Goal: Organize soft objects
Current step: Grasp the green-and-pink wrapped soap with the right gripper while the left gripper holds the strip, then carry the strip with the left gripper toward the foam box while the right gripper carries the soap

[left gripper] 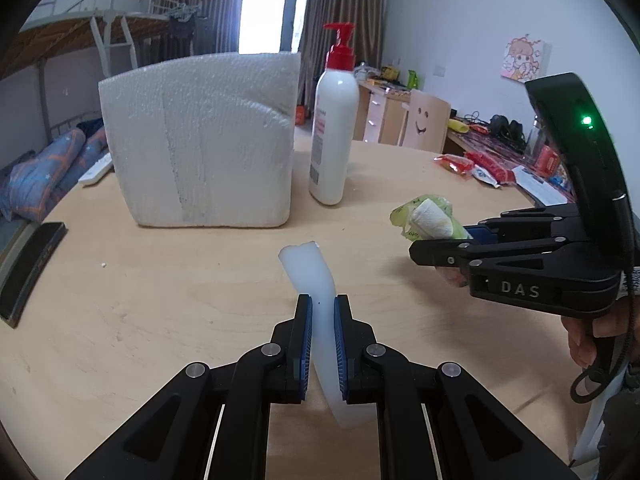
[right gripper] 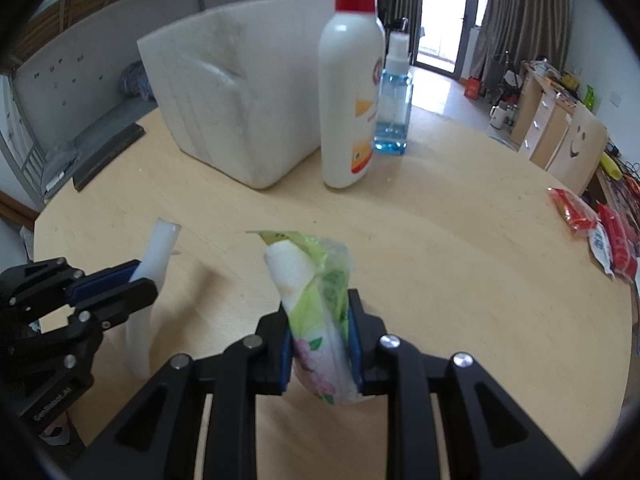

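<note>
On the round wooden table (left gripper: 160,320), the holdings stand as follows.

Left gripper (left gripper: 322,308): blue pads clamped tight on a pale, translucent soft strip (left gripper: 316,276). The strip curves up and away beyond the fingertips and hangs below the jaws too, above the tabletop. In the right wrist view the same gripper (right gripper: 132,284) sits at the lower left with the strip (right gripper: 158,252) sticking up out of it.

Right gripper (right gripper: 320,312): jaws narrowed onto a green tissue pack (right gripper: 316,288), pads pressing both its sides. White tissue pokes from the pack's open top; a pink flower print shows near its lower end. In the left wrist view this gripper (left gripper: 416,248) reaches in from the right with the pack (left gripper: 428,218) at its tip, a green light on its body, and a hand (left gripper: 588,336) on its handle.

Back of table: a white foam block (left gripper: 200,140), upright. Just beside it to the right, a white pump bottle (left gripper: 334,132) with a red top. Behind that, a blue spray bottle (right gripper: 394,100).

Right edge: red snack packets (right gripper: 572,210).

Left edge: a dark flat slab (left gripper: 28,268).

The two grippers are near each other but apart, both in front of the foam block.
</note>
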Action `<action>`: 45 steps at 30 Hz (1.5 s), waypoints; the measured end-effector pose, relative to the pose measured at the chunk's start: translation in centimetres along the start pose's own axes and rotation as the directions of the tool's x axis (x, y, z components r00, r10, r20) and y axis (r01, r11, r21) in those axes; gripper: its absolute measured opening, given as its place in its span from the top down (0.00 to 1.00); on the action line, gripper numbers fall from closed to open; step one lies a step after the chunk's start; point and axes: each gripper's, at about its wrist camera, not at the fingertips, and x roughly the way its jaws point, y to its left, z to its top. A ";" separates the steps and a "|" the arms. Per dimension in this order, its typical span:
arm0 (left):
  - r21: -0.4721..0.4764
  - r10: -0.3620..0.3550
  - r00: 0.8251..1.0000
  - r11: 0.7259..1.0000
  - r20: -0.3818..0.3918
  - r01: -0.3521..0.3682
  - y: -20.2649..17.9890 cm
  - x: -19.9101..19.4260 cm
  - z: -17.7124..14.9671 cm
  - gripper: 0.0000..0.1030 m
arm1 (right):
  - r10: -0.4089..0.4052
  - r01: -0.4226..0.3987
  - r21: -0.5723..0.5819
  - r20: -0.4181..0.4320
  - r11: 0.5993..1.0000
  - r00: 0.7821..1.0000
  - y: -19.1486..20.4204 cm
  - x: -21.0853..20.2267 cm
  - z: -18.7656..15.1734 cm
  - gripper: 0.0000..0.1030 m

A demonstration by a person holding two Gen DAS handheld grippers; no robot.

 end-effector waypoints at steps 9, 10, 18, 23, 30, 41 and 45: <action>0.032 -0.013 0.998 0.999 0.063 0.011 -0.1 -3.1 -0.2 0.89 | -0.009 0.004 0.051 0.105 0.999 0.994 1.7 -3.8 -1.1 0.74; 0.035 -0.013 0.998 0.999 0.068 0.011 -0.2 -3.5 -0.3 0.89 | -0.012 0.006 0.056 0.116 0.998 0.993 2.0 -4.3 -1.4 0.74; 0.073 -0.031 0.992 0.997 0.123 0.022 -0.2 -5.9 -1.0 0.89 | -0.054 0.035 0.100 0.191 0.994 0.980 3.5 -7.1 -3.8 0.74; 0.105 -0.041 0.985 0.994 0.169 0.024 -0.4 -7.3 -1.6 0.89 | -0.073 0.030 0.155 0.276 0.987 0.958 4.9 -9.0 -6.1 0.74; 0.123 -0.052 0.978 0.992 0.200 0.027 -0.4 -8.8 -2.6 0.89 | -0.106 0.022 0.224 0.371 0.974 0.923 6.3 -11.0 -8.8 0.74; 0.148 -0.071 0.969 0.988 0.235 0.036 -0.7 -10.6 -3.9 0.89 | -0.152 0.036 0.264 0.435 0.964 0.888 8.0 -12.7 -10.8 0.74; 0.151 -0.066 0.965 0.988 0.254 0.028 -0.5 -11.2 -3.9 0.89 | -0.143 0.022 0.263 0.454 0.965 0.880 8.4 -12.9 -10.8 0.74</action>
